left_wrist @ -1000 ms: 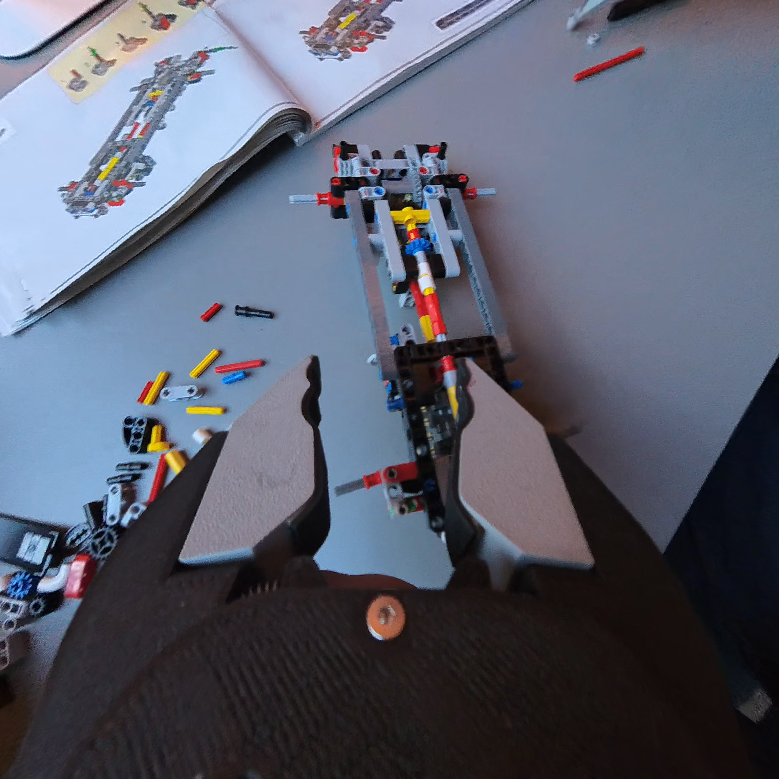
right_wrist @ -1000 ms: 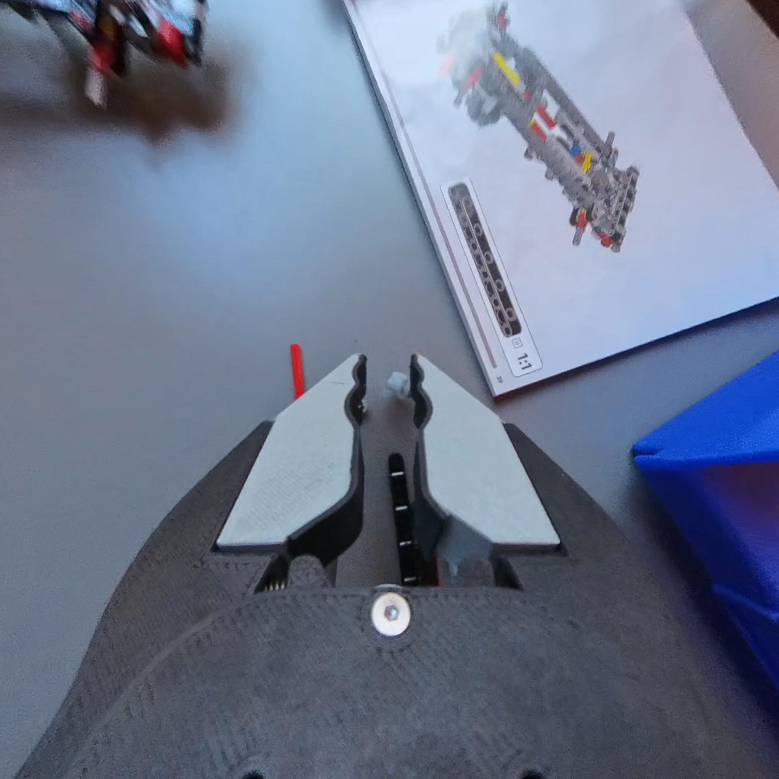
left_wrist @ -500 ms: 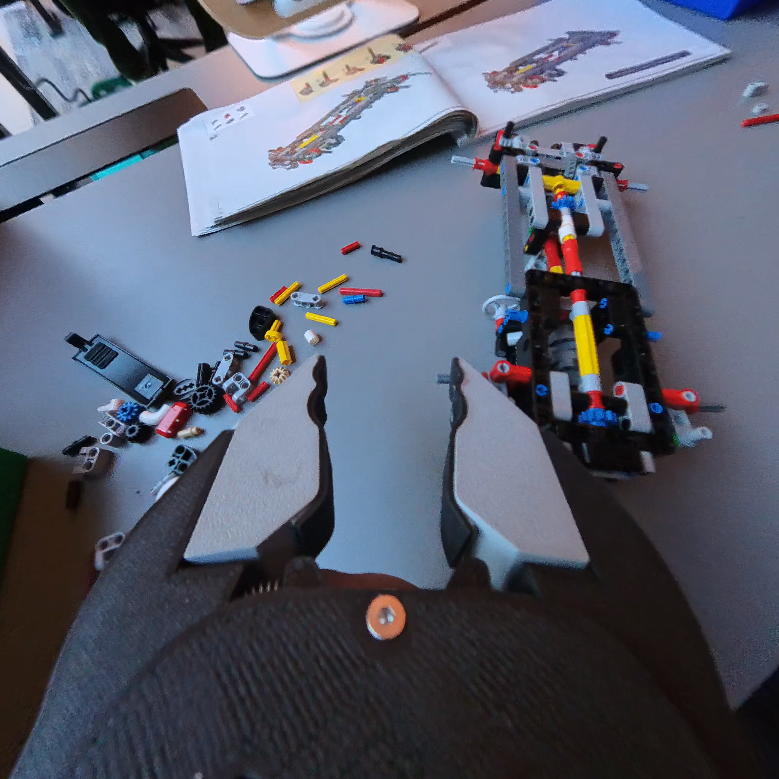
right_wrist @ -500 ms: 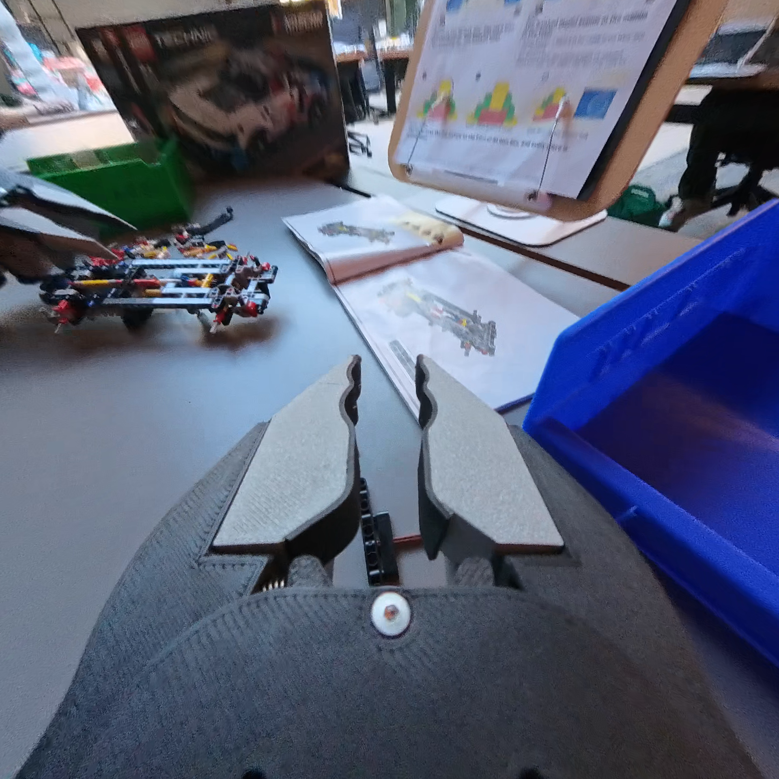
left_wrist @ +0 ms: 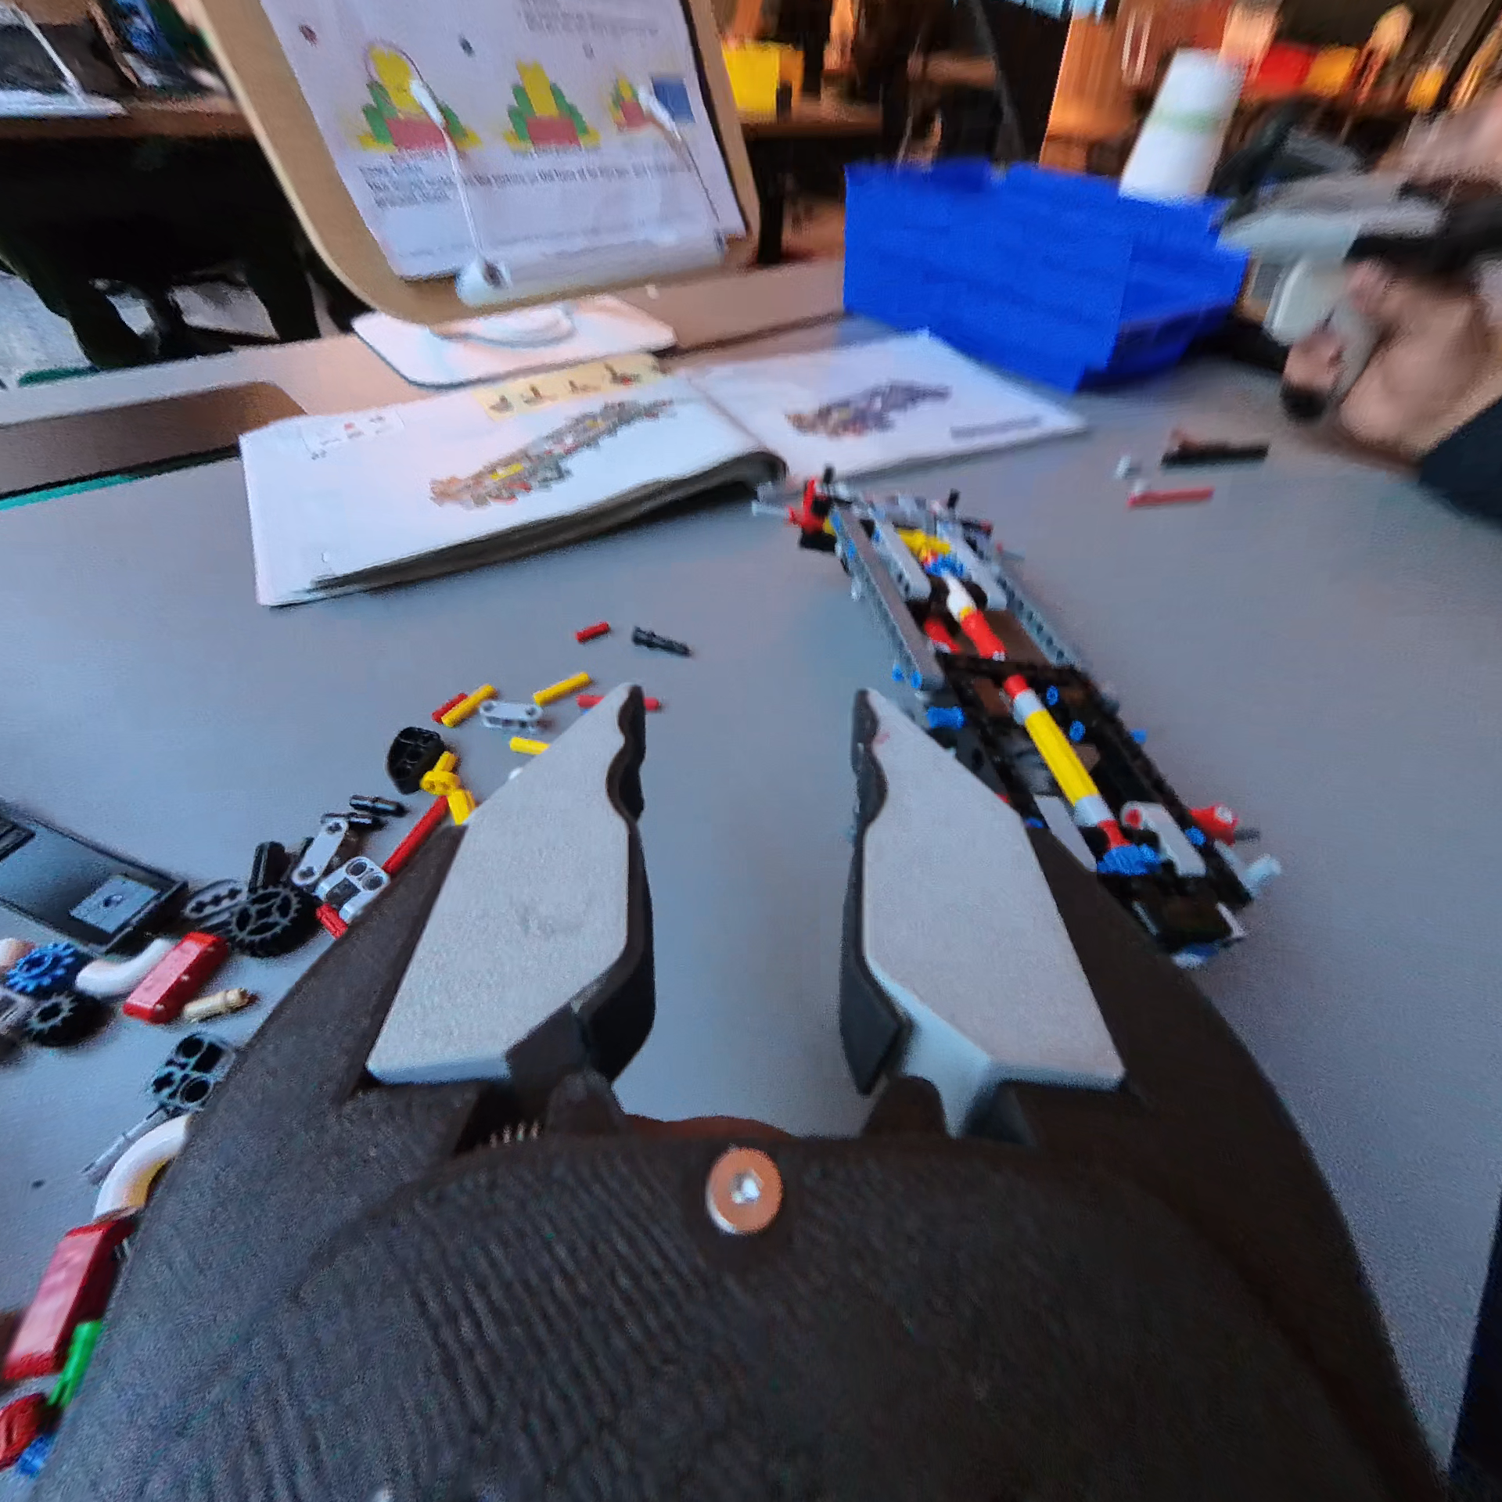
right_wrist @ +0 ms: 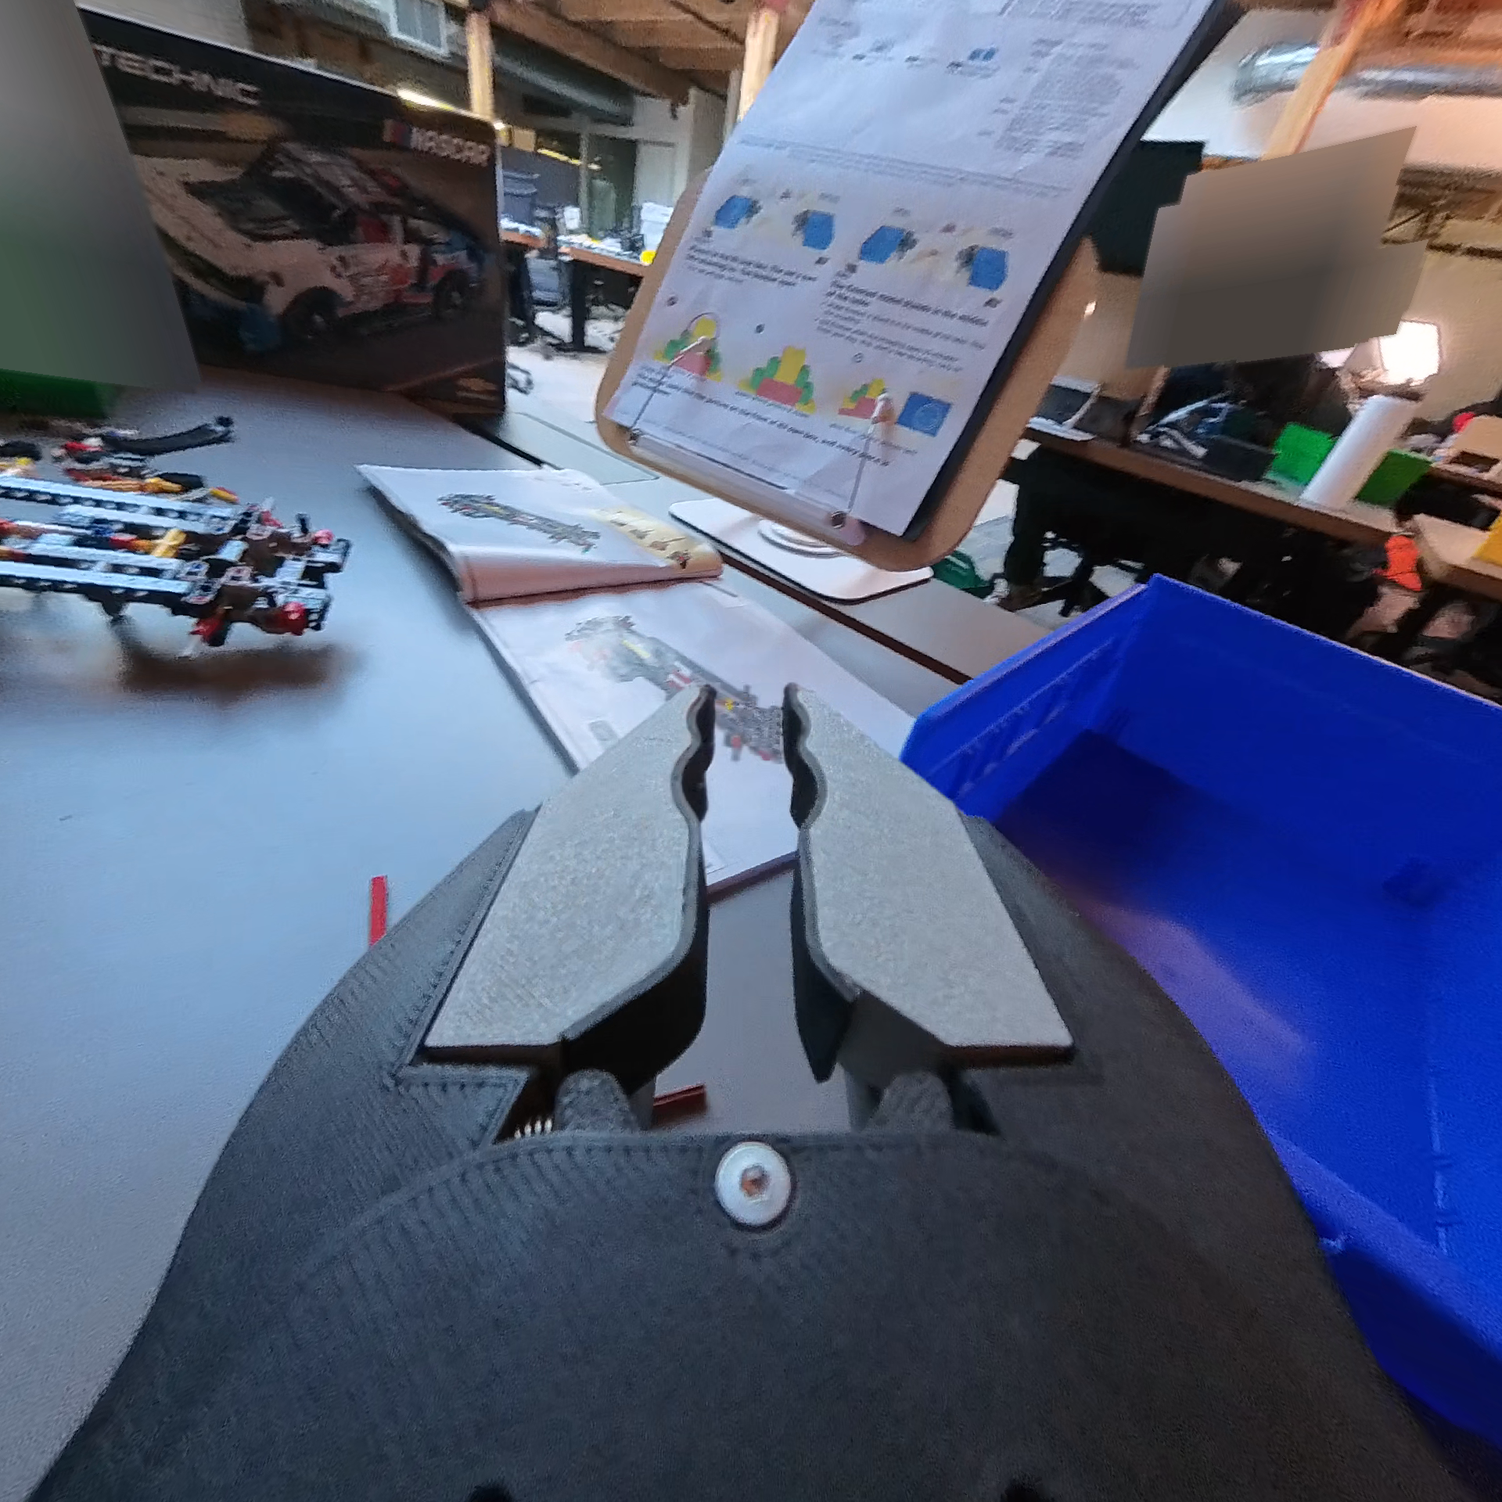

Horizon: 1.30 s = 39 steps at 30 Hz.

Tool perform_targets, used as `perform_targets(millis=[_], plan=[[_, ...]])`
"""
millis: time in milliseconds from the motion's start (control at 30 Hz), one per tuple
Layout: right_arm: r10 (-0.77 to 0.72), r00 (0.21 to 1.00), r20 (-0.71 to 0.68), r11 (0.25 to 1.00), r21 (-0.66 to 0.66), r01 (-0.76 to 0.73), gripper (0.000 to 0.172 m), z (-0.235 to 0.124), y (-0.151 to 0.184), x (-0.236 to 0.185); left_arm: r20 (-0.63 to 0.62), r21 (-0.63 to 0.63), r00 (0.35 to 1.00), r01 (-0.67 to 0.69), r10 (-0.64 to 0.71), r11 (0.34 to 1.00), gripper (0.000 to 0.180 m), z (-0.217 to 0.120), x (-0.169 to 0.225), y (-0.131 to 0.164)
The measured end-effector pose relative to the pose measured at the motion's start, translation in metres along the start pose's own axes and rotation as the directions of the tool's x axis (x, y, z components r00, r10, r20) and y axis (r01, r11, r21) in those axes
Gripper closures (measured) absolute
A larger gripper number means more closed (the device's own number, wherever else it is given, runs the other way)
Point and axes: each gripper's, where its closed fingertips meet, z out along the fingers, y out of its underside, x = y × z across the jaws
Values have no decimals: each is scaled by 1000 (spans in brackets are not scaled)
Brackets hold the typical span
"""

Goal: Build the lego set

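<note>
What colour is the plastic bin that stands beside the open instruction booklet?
The plastic bin is bright blue; the right wrist view shows it best.

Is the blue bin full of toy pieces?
No, the blue bin beside the right gripper shows only its bare blue inside in the part that the right wrist view takes in.

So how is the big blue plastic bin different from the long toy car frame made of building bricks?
The blue plastic bin is one solid colour; the brick-built car frame mixes grey, black, red, yellow and blue. The bin is a deep open box with tall walls; the frame is long, low and full of gaps. The bin looks much bulkier than the frame. Both rest on the grey table, and neither gripper touches them.
</note>
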Motion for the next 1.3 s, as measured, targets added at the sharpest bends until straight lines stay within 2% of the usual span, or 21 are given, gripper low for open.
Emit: perform_targets(millis=[100, 167, 367, 600, 1300], plan=[[-9, 998, -66, 1000, -3, 8, 159, 2, 5, 13, 25, 133, 998, 49, -53, 990, 140, -12, -11, -16], [-17, 995, -103, 1000, -19, 16, 160, 3, 12, 21, 49, 158, 998, 24, -33, 987, 143, -14, -12, -19], [-33, 991, -132, 997, -74, 23, 161, 9, 26, 28, 104, 90, 989, -119, 110, 989, 143, -5, -6, -13], [-79, 990, -120, 992, -112, 65, 162, 15, 32, 25, 97, 113, 994, -63, 52, 992, 143, -6, -13, -16], [-85, 991, -107, 994, -75, 77, 164, 12, 22, 16, 115, 114, 991, -76, 62, 991, 143, -6, -13, -16]])
